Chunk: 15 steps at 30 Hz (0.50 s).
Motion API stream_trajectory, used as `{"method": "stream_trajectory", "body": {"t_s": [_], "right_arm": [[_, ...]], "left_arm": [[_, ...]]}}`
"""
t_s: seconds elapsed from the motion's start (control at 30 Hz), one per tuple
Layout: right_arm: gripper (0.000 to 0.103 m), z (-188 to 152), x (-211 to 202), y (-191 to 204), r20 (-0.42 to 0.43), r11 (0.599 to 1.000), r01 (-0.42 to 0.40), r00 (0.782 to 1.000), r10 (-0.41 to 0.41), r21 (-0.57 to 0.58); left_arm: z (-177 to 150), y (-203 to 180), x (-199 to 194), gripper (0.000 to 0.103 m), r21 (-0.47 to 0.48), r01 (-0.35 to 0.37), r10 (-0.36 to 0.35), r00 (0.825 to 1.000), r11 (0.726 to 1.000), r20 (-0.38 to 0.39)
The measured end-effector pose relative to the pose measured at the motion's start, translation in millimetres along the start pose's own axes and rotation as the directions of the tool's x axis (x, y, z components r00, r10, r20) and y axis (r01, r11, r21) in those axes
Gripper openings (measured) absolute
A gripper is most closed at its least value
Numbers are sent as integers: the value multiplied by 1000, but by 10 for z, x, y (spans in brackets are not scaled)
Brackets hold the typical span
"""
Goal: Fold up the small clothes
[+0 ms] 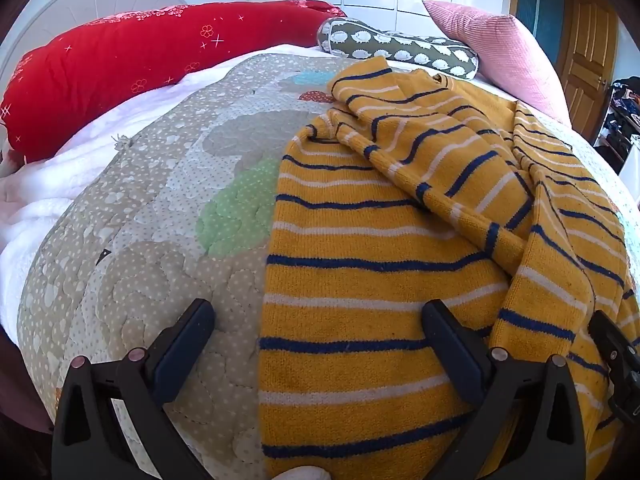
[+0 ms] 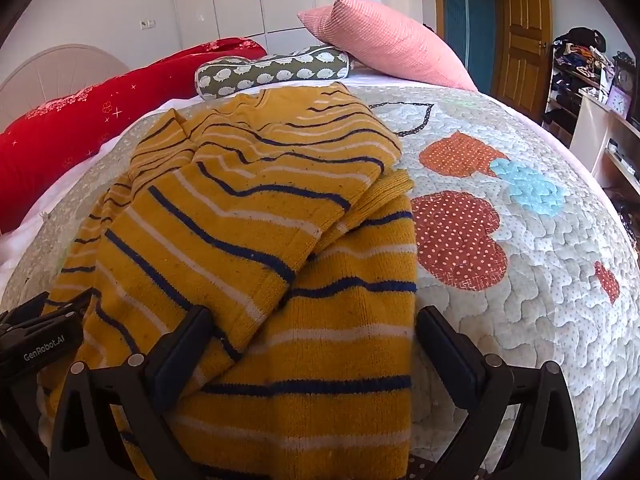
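Both tools (image 1: 318, 320) (image 2: 314, 326) angled down, spread.

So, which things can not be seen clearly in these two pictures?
- Sweater near hem: both views, cut off by the bottom edge and hidden by the gripper bodies.
- Sweater's far sleeve and neck: both views, buried under its own bunched folds.
- Shelf clutter: right wrist view, too small and distorted at the edge.
- Quilt under the sweater: hidden by it.
- The person: not in view.

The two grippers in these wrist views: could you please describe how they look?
Both the left gripper and right gripper are matte black plastic, with flat dark rectangular pads on angled, ribbed arms and round silvery pins. White "GenRobot.AI" lettering marks the left one's body in the right view.
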State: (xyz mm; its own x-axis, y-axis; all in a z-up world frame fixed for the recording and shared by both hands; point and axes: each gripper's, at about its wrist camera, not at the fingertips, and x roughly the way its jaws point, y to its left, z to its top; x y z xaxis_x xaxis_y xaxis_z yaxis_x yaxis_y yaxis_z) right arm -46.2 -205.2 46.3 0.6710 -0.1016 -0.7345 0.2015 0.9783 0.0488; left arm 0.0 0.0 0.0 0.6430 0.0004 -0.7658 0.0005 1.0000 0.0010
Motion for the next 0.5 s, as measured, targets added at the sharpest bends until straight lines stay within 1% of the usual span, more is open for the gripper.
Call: {"method": "stream_trajectory", "body": {"t_s": [0.5], "right_arm": [[102,-22,-16,-11,15,1000,5,1000,-5,-2]], "left_arm": [[24,18,-22,103,-2,5,-5,1000,1000,7]]}}
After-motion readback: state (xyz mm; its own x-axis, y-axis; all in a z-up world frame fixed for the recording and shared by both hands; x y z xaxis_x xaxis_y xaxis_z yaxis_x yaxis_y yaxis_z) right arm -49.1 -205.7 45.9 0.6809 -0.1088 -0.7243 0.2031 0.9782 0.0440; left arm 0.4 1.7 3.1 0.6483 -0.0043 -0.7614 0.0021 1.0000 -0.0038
